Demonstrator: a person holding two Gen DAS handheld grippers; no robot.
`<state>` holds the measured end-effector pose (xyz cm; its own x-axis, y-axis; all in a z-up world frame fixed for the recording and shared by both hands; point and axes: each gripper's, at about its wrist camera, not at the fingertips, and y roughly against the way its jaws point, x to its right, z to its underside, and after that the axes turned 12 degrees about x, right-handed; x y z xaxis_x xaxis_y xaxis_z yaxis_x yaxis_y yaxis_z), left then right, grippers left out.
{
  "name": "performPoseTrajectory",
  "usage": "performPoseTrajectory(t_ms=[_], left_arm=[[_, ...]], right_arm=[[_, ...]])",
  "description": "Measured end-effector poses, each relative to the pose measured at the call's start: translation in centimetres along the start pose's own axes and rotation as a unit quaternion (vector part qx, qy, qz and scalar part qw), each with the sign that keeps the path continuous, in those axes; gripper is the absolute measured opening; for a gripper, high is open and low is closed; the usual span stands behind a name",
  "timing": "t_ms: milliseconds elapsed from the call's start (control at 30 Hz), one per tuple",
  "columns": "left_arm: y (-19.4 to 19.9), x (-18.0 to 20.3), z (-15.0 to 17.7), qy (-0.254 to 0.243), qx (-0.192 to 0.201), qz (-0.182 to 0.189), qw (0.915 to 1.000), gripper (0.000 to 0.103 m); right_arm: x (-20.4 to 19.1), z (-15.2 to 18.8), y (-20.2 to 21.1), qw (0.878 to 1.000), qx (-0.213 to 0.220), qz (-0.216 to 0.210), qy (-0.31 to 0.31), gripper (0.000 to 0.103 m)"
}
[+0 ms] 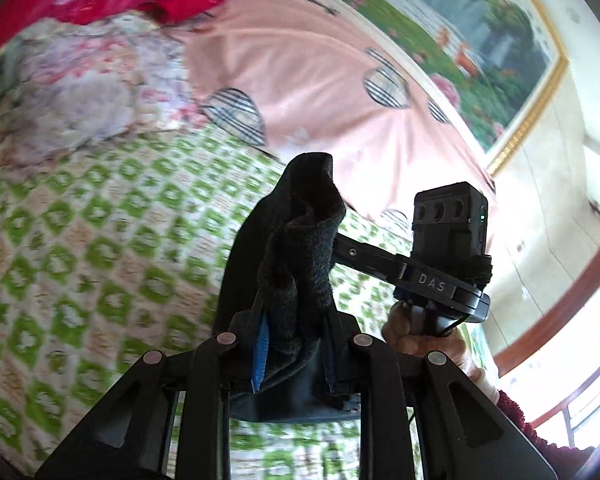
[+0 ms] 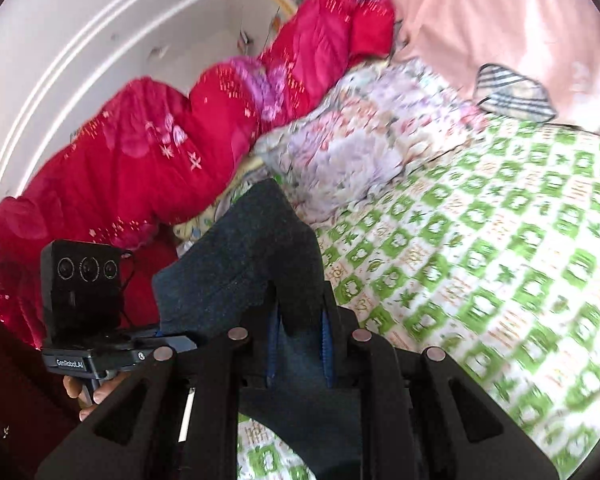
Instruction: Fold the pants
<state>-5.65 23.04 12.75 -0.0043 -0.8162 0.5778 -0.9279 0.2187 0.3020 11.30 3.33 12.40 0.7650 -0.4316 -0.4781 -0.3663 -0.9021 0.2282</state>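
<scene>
Dark pants (image 1: 300, 256) are bunched between the fingers of my left gripper (image 1: 296, 344), which is shut on them and holds them above the green-and-white bedspread (image 1: 100, 240). In the right wrist view my right gripper (image 2: 300, 344) is shut on another part of the dark pants (image 2: 240, 264), also lifted over the bedspread (image 2: 480, 260). Each view shows the other gripper close by: the right one (image 1: 440, 280) to the right, the left one (image 2: 84, 320) to the left.
A pink sheet (image 1: 300, 80) and a floral quilt (image 1: 80, 92) lie at the head of the bed. A red quilt (image 2: 140, 152) is piled along the wall. A framed picture (image 1: 480, 40) hangs on the wall above the bed.
</scene>
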Motion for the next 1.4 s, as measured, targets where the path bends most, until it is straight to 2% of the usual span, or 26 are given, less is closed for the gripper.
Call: performPoseTrajectory(t_ms=[267, 733, 1033, 1267, 1400], left_arm=[[-3.3, 5.7, 2.4, -0.057, -0.043, 0.029, 0.997, 0.022], [-10.0, 13.6, 9.4, -0.13, -0.127, 0.062, 0.9814, 0.022], [-13.1, 15.8, 13.2, -0.171, -0.164, 0.064, 0.9693, 0.022], [-15.0, 16.5, 15.4, -0.187, -0.184, 0.062, 0.9629, 0.022], [-16.3, 16.5, 16.8, -0.199, -0.196, 0.066, 0.9581, 0.023]], right_arm=[[3.0, 1.9, 6.3, 0.998, 0.05, 0.03, -0.025, 0.019], [8.1, 6.8, 15.6, 0.988, 0.101, 0.082, -0.085, 0.019], [10.2, 9.4, 18.7, 0.98, 0.11, 0.117, -0.115, 0.019], [11.7, 10.9, 20.1, 0.975, 0.102, 0.15, -0.129, 0.019], [12.1, 11.7, 20.6, 0.969, 0.087, 0.185, -0.136, 0.021]])
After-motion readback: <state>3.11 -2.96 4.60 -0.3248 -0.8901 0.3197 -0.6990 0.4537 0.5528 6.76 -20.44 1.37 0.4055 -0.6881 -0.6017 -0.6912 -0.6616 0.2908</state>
